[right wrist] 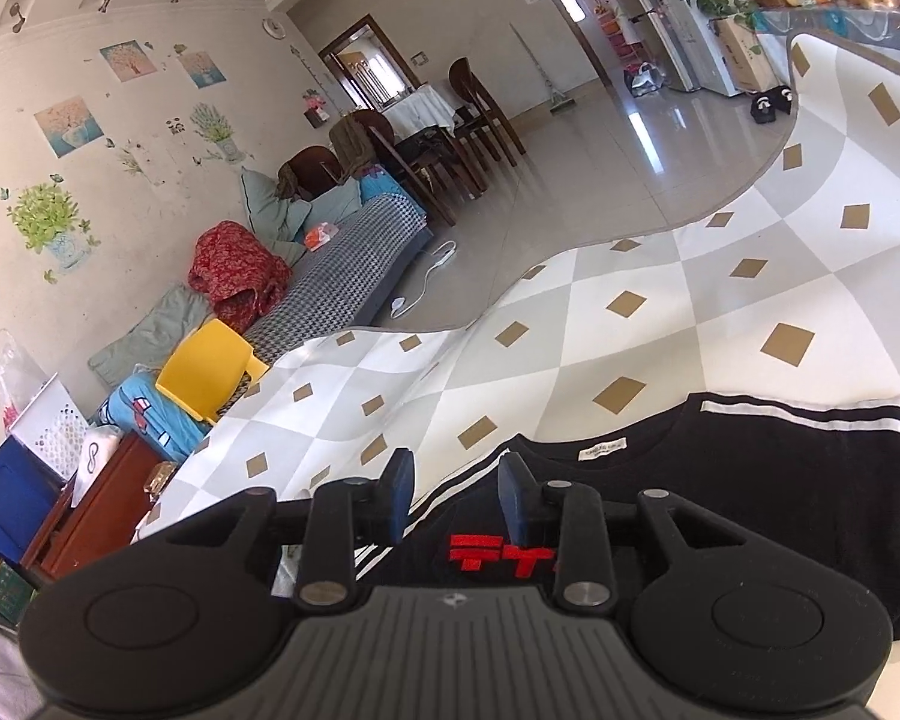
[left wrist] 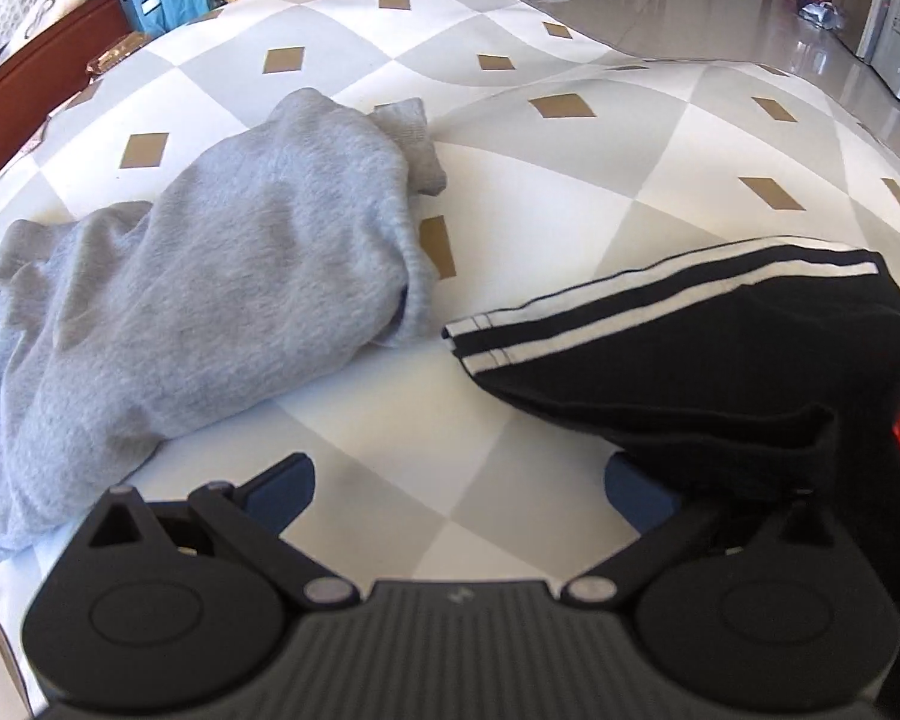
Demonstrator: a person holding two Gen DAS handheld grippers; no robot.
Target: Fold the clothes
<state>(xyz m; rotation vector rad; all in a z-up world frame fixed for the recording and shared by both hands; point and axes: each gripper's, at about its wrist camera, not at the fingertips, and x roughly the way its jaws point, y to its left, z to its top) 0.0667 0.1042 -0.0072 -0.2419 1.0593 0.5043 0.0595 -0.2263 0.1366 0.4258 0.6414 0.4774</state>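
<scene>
Left gripper (left wrist: pixel 459 495) spread wide at lower centre, black shirt (left wrist: pixel 720 360) lying right, grey garment (left wrist: pixel 210 300) left. Right gripper (right wrist: pixel 456 498) part-spread, pinching nothing, above shirt's sleeve lower centre. Best smoothed flat before next fold.

Beige wall (right wrist: pixel 120 138) with flower decals and prints; glossy tiled floor (right wrist: pixel 600 150); houndstooth sofa (right wrist: pixel 342 282); yellow chair (right wrist: pixel 210 372); dark wooden dining chairs (right wrist: pixel 480 114); diamond-patterned cloth (right wrist: pixel 720 300) over table; bright daylight.
</scene>
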